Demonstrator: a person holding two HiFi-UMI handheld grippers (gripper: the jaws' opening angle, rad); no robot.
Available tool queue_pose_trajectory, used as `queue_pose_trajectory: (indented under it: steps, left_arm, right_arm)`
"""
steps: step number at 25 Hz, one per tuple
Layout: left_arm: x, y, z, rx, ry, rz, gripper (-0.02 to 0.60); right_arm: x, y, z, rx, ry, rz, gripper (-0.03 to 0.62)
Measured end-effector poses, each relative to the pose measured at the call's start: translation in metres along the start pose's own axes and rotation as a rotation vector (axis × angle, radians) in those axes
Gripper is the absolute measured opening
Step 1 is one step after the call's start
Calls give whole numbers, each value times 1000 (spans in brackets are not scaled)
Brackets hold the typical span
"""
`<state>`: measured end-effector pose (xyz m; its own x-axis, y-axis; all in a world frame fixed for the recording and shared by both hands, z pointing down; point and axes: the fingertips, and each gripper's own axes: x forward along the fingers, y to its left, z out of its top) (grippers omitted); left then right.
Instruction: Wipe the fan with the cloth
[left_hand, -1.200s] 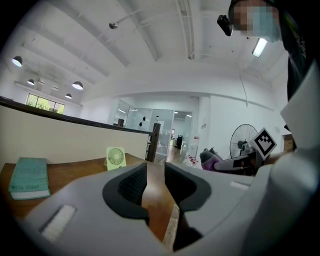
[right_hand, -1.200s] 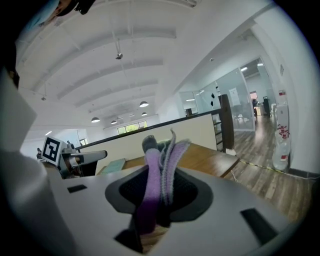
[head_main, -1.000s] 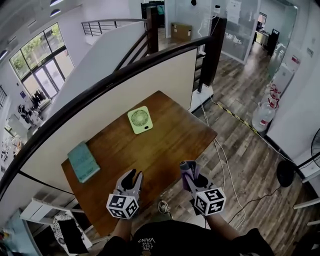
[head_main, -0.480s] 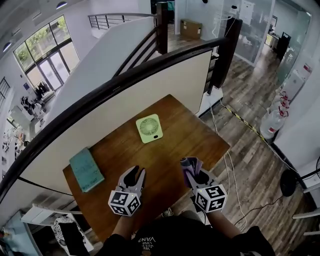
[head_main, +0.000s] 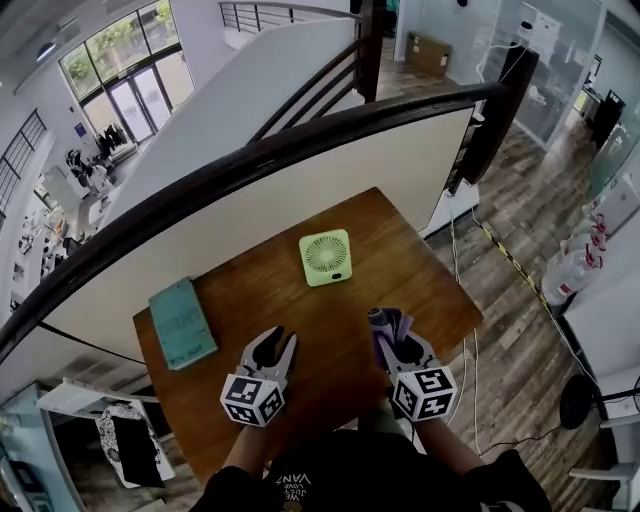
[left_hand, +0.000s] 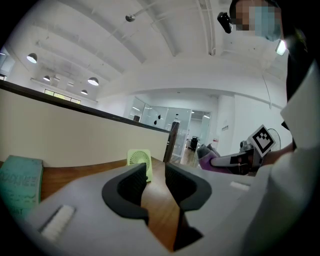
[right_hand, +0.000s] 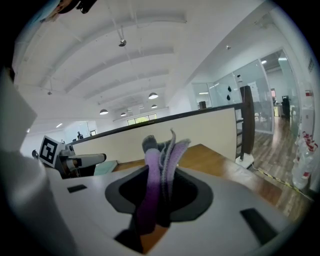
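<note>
Standing upright on table, pale-green square fan, right gripper clamping purple cloth, left gripper opening, empty.

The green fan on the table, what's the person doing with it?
Nothing yet. A person holds a gripper in each hand over the wooden table. The right gripper is shut on a purple cloth; the left gripper is empty, its jaws opening. The fan sits ahead of both, untouched, so no wiping has begun.
</note>
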<state>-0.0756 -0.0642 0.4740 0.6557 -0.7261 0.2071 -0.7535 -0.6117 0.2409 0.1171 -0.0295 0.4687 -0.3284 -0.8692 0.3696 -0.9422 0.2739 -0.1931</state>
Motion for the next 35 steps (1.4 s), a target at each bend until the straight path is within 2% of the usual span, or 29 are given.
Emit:
queue_pose_trajectory:
  steps: [9,15,24,35]
  left_arm:
    - [29,33,-10,-36,29,146,110]
    - [62,52,-17,-45,56,189,117]
    - [107,80,-36,-61,112,182,130]
    - [159,111,-61,-70,180,101,140]
  right_arm:
    - [67,-24,14,-44,63,115,117]
    - [112,-39,24,-74,88,167,117]
    - [170,-38,23,-93,129,228,117]
    - [227,-13,22,-145,128,279,117]
